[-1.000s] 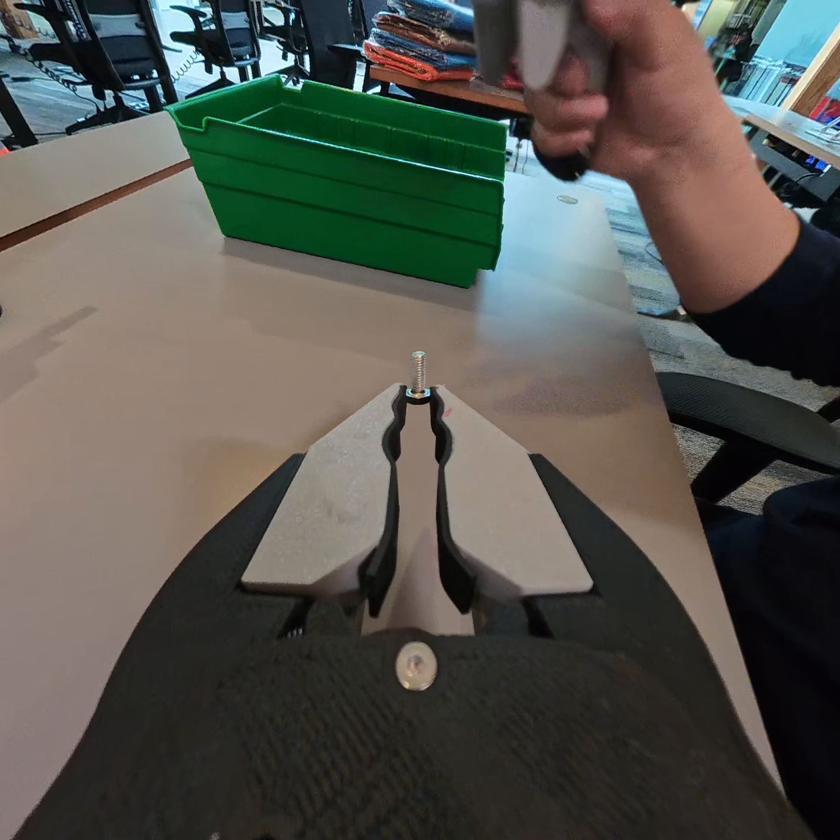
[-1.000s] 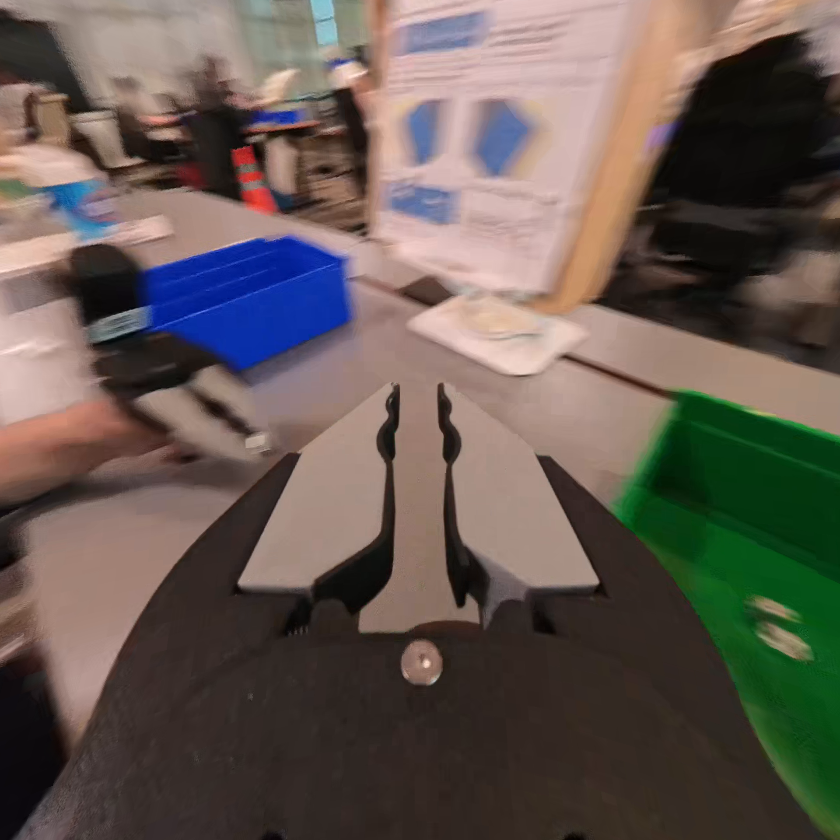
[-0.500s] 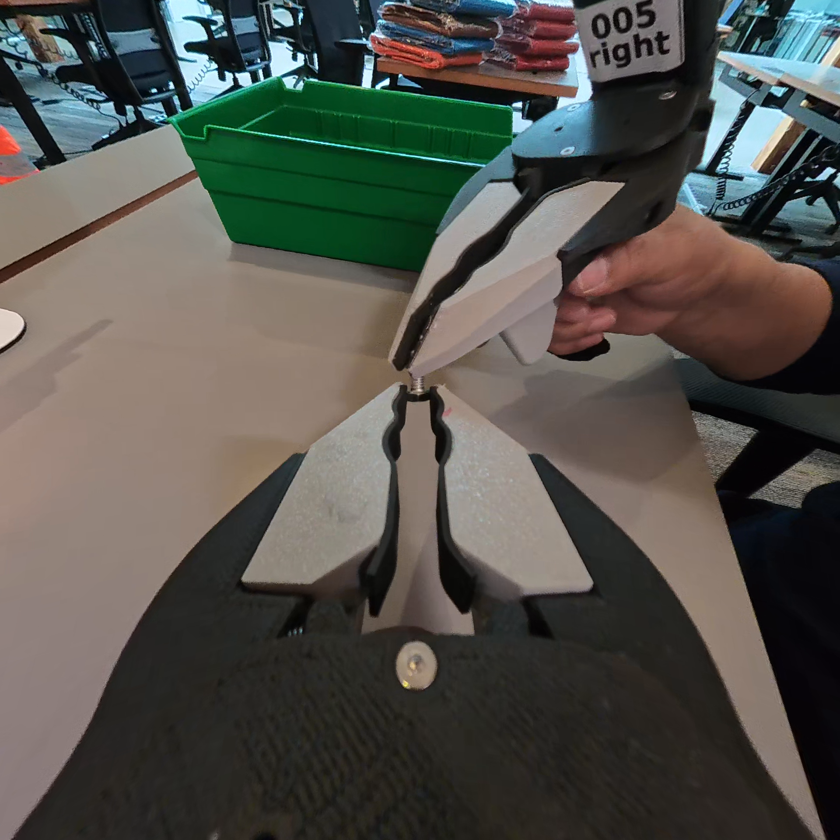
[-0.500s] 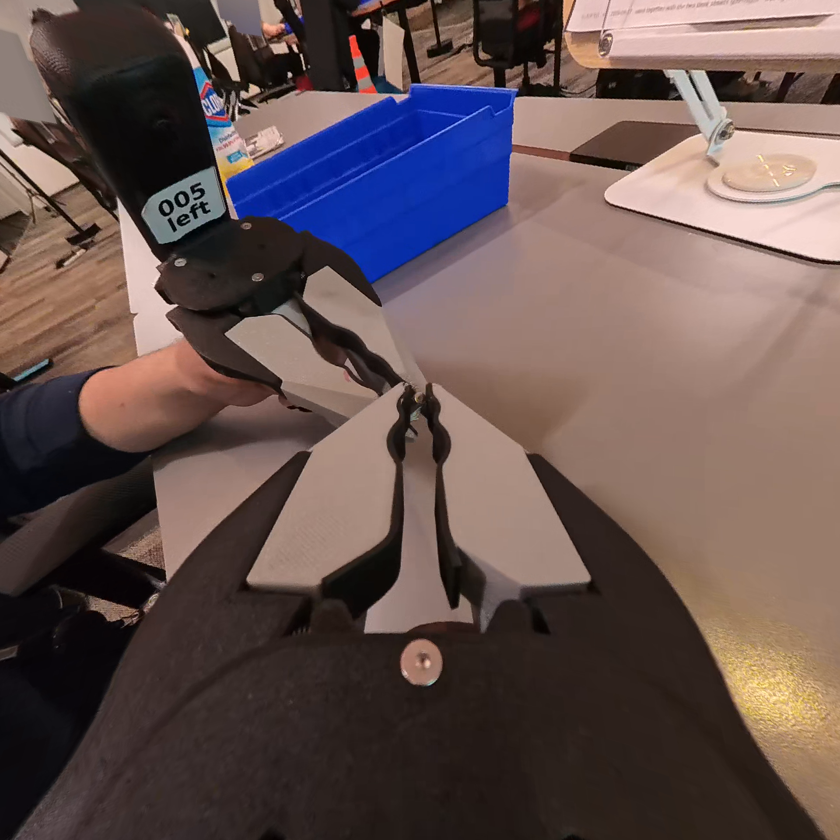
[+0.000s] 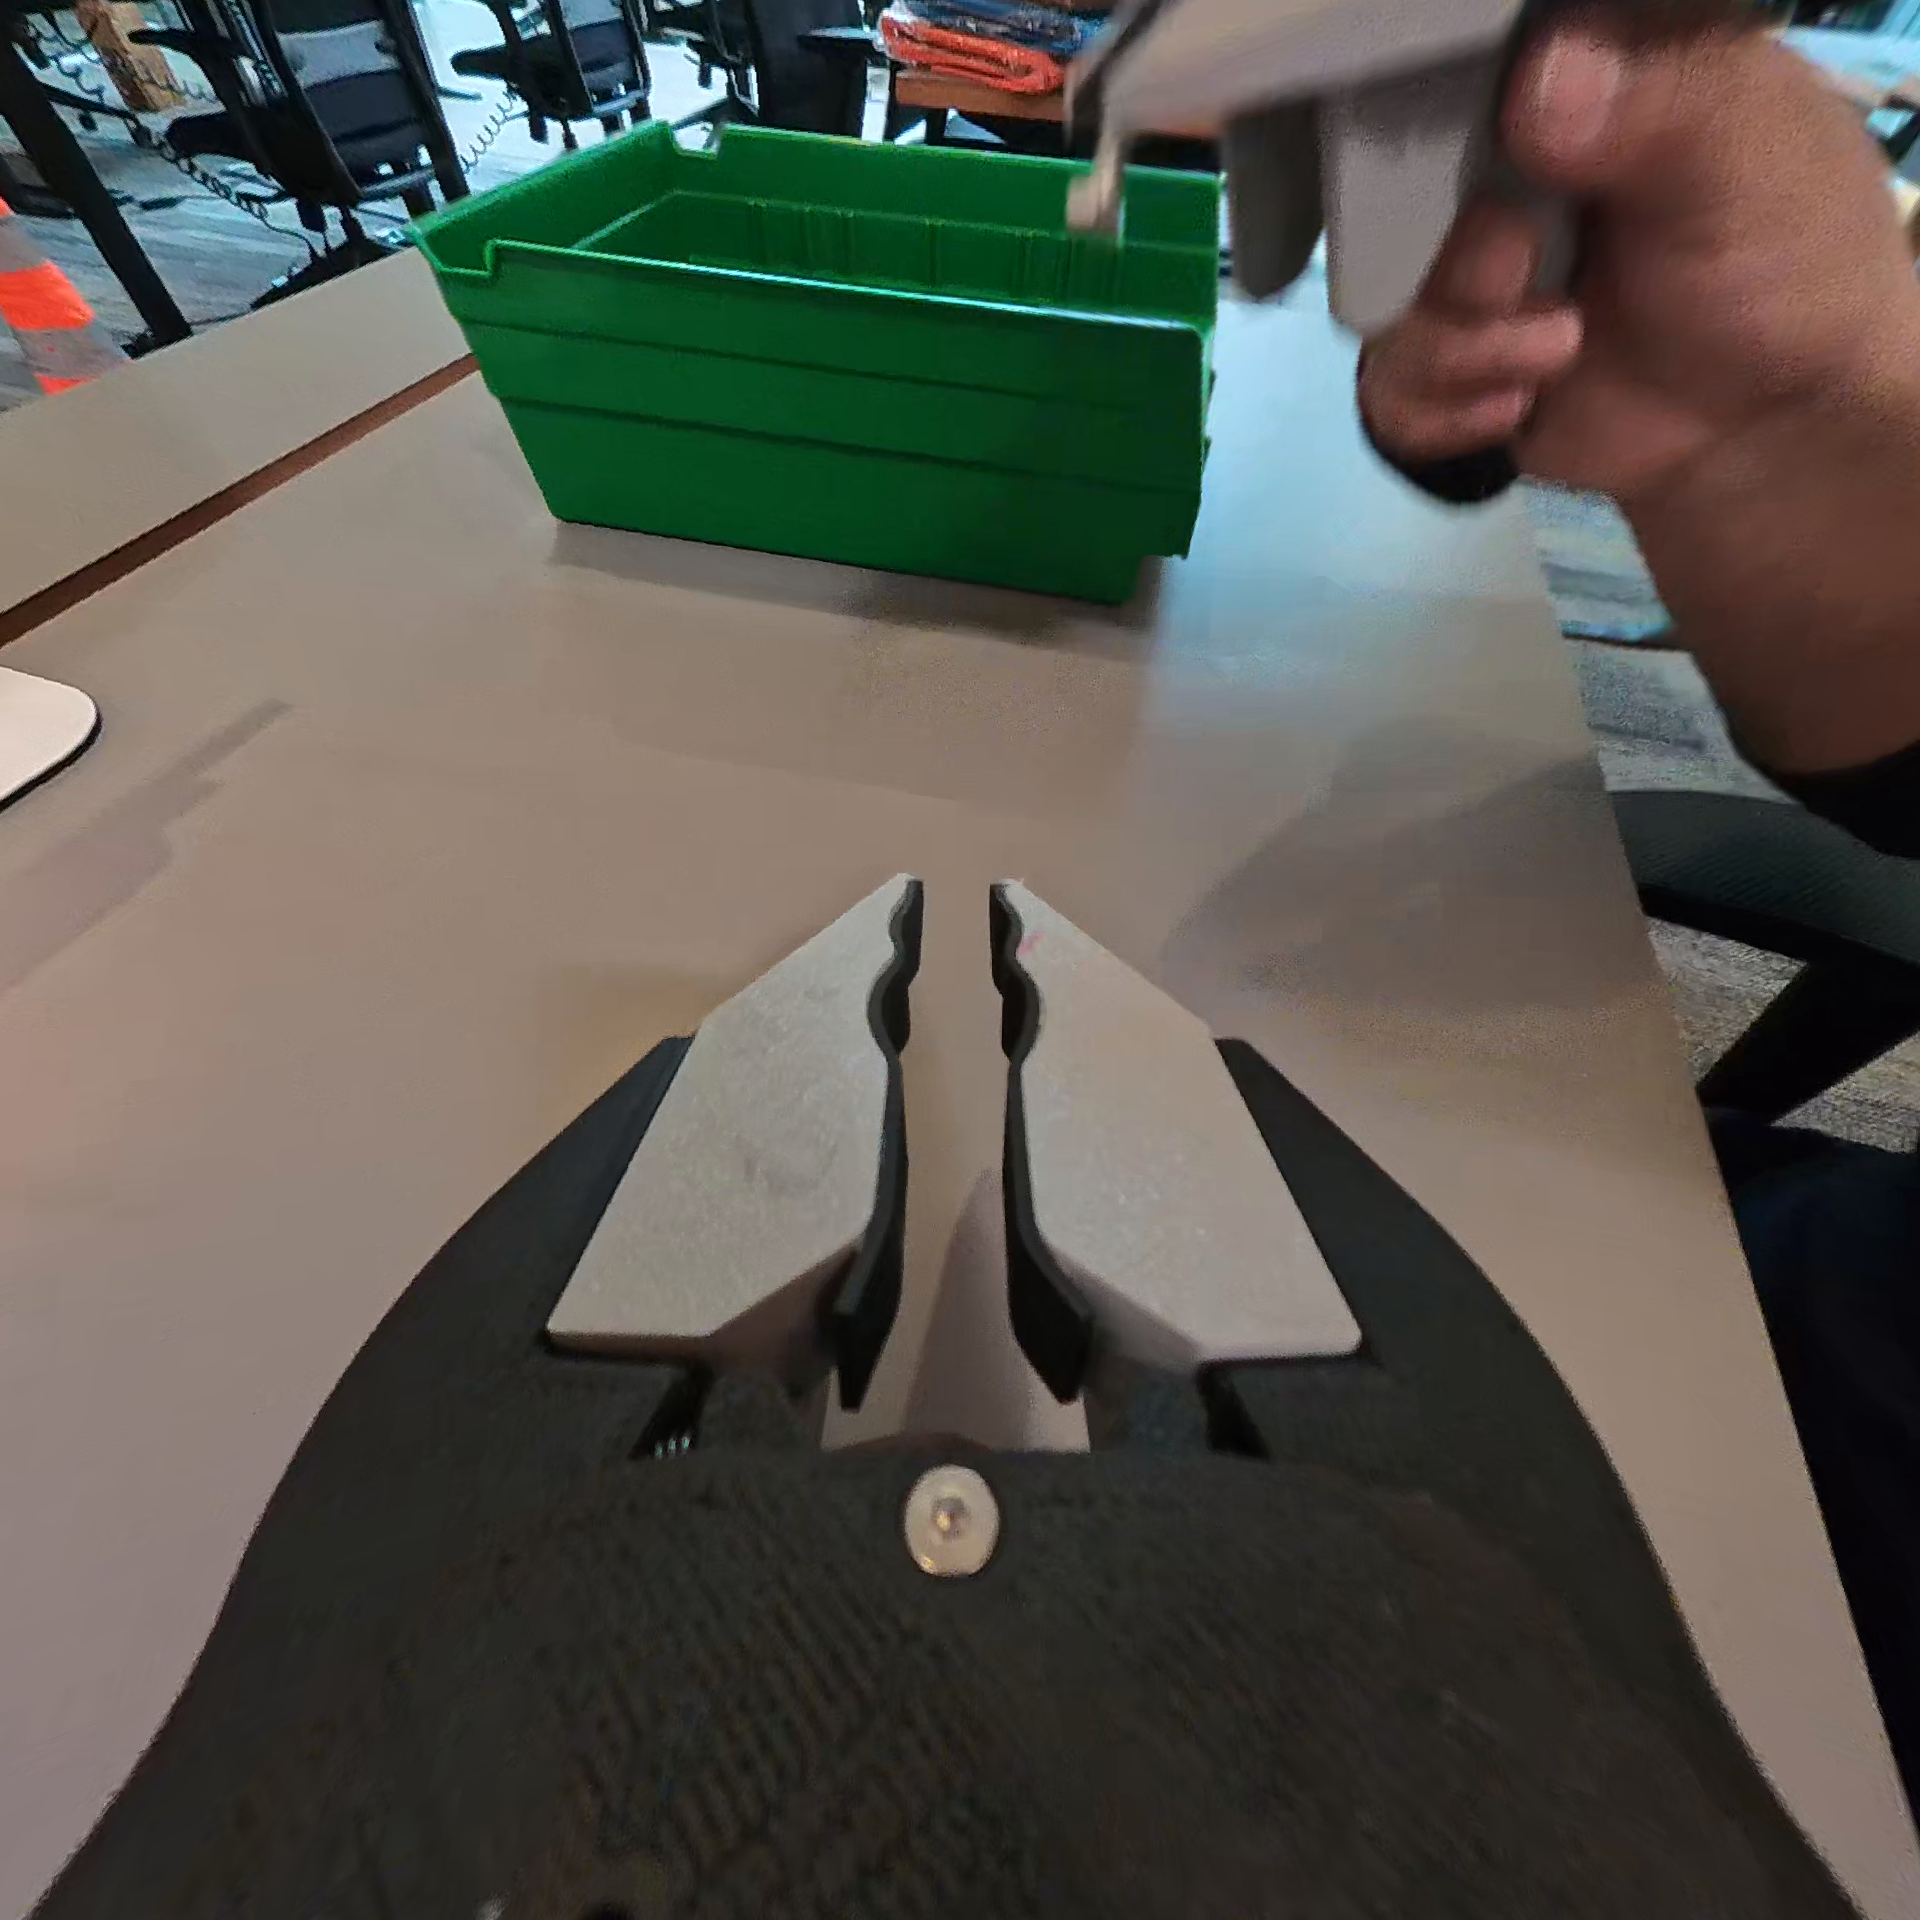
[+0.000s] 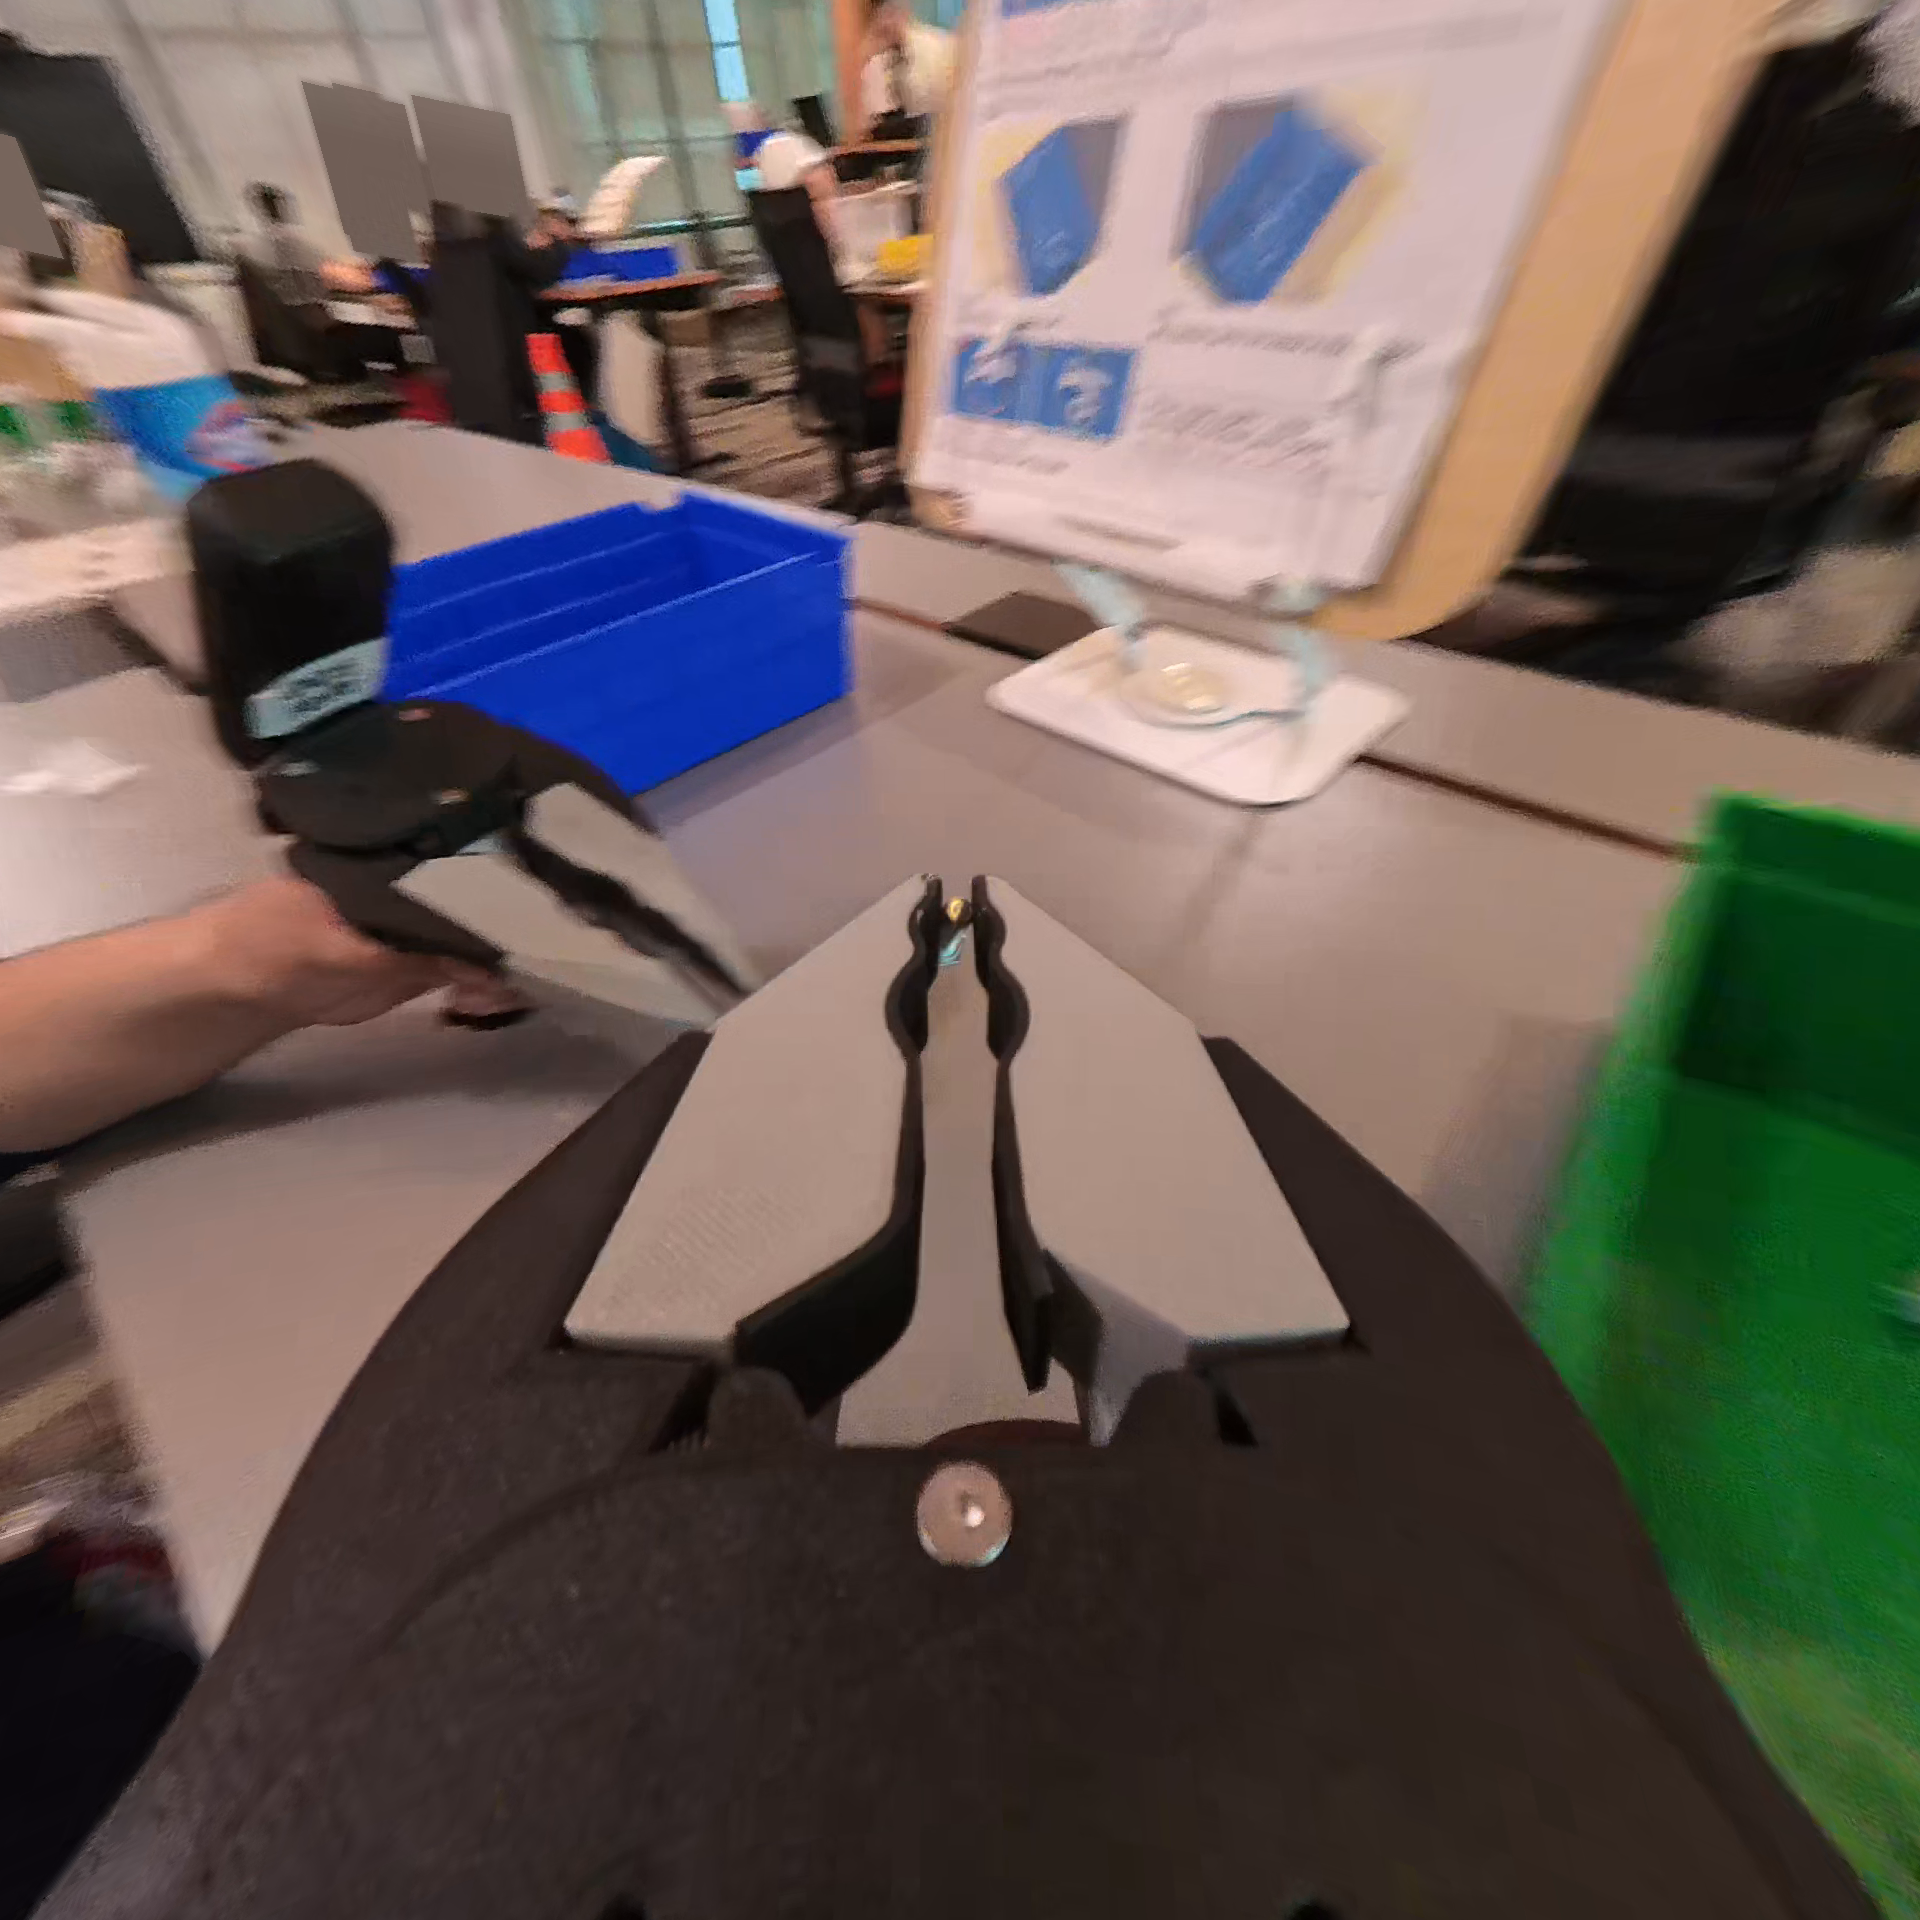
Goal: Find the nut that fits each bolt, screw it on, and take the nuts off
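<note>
Transferred since half a second ago: bolt [image 6: 954,914] no longer between left gripper [image 5: 954,896] tips, now pinched at the very tip of right gripper [image 6: 951,902] and carried up and away toward green bin [image 5: 831,343]. Left to right in left wrist view: white pad corner at table edge, bare tan table [image 5: 520,790], left gripper jaws parted to a narrow gap with nothing between them, then right gripper [image 5: 1101,197] blurred overhead in a hand [image 5: 1683,312]. Meaning for task, judged: bolt probably headed for deposit in green bin; whether a nut remains on it cannot be told, object too small and blurred. Left to right in right wrist view: left gripper [image 6: 727,982] low over table, blue bin [image 6: 634,623] behind, metallic glint at right gripper tips, green bin [image 6: 1787,1143] close at right. Materials: fingers matte grey, flat-faced, with black wavy-edged inner pads; gripper bodies black, finely ridged; bins glossy moulded plastic, stepped walls; table smooth, faintly reflective.
</note>
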Demonstrator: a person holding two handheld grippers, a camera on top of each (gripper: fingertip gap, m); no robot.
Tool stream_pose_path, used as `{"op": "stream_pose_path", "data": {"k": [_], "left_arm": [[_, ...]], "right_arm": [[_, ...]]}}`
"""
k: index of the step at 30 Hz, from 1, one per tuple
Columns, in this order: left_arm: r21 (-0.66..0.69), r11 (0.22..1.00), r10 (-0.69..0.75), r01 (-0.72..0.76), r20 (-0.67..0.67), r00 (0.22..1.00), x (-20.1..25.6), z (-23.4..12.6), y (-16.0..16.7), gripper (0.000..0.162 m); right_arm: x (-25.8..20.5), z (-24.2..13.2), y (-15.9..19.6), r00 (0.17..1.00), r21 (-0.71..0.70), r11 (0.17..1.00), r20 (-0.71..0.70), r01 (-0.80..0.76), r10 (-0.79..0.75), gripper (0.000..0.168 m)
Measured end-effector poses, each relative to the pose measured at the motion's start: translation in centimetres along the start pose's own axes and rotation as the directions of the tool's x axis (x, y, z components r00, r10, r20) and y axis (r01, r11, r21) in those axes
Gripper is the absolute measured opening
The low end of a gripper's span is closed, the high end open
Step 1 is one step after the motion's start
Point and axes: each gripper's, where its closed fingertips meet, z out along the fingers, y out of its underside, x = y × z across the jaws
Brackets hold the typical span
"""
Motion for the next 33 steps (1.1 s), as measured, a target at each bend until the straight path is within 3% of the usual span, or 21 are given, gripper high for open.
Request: {"op": "stream_pose_path", "data": {"k": [2, 4, 6, 8, 11, 14, 17, 20, 22, 26, 29, 33], "left_arm": [[-0.019, 1.000, 0.013, -0.013, 0.001, 1.000, 0.1, 0.2, 0.3, 0.010], [-0.034, 0.999, 0.021, -0.021, 0.001, 1.000, 0.2, 0.5, 0.6, 0.010], [-0.038, 0.999, 0.021, -0.021, -0.006, 1.000, 0.4, 0.6, 0.7, 0.010], [-0.040, 0.999, 0.026, -0.027, -0.006, 1.000, 0.5, 0.6, 0.7, 0.010], [-0.045, 0.999, 0.026, -0.026, 0.001, 1.000, 0.2, 0.6, 0.9, 0.010], [-0.050, 0.999, 0.016, -0.016, -0.002, 1.000, 0.1, 0.6, 1.0, 0.010], [-0.060, 0.998, 0.016, -0.016, -0.005, 1.000, 0.2, 0.7, 1.2, 0.010], [-0.064, 0.998, 0.017, -0.017, -0.007, 1.000, 0.3, 0.7, 1.2, 0.010], [-0.064, 0.998, 0.024, -0.024, -0.006, 1.000, 0.3, 0.7, 1.2, 0.010], [-0.063, 0.998, 0.031, -0.032, -0.016, 0.999, 0.6, 0.7, 1.1, 0.011], [-0.062, 0.997, 0.044, -0.047, -0.038, 0.998, 1.0, 0.6, 1.0, 0.014], [0.000, 0.997, 0.079, -0.080, -0.105, 0.991, 2.4, -0.2, 0.2, 0.019]], "right_arm": [[5.1, -3.4, -1.2, 0.980, 0.013, 0.998, -0.188, 0.064, -0.061, 0.003], [11.1, -6.4, -1.0, 0.930, -0.059, 0.994, -0.351, 0.092, -0.107, 0.002], [16.6, -8.0, 1.4, 0.891, -0.202, 0.979, -0.438, 0.033, -0.120, 0.003], [19.8, -8.3, 4.9, 0.893, -0.322, 0.945, -0.441, -0.065, -0.089, 0.003], [20.4, -7.8, 10.0, 0.932, -0.498, 0.846, -0.363, -0.191, -0.003, 0.003], [19.5, -7.4, 12.8, 0.948, -0.626, 0.748, -0.317, -0.219, 0.013, 0.004], [19.4, -7.6, 12.4, 0.941, -0.685, 0.704, -0.331, -0.188, -0.071, 0.017], [18.2, -7.0, 7.9, 0.928, -0.599, 0.792, -0.351, -0.120, -0.125, 0.019], [15.2, -5.8, 3.2, 0.938, -0.458, 0.888, -0.320, -0.030, -0.134, 0.024], [3.7, -2.3, -4.2, 0.981, -0.121, 0.977, -0.051, 0.178, -0.185, 0.019], [-1.6, 1.3, -4.0, 0.980, -0.045, 0.980, 0.057, 0.195, -0.192, 0.010], [-3.5, 7.8, -0.6, 0.988, -0.037, 0.992, 0.106, 0.117, -0.113, 0.021]]}}
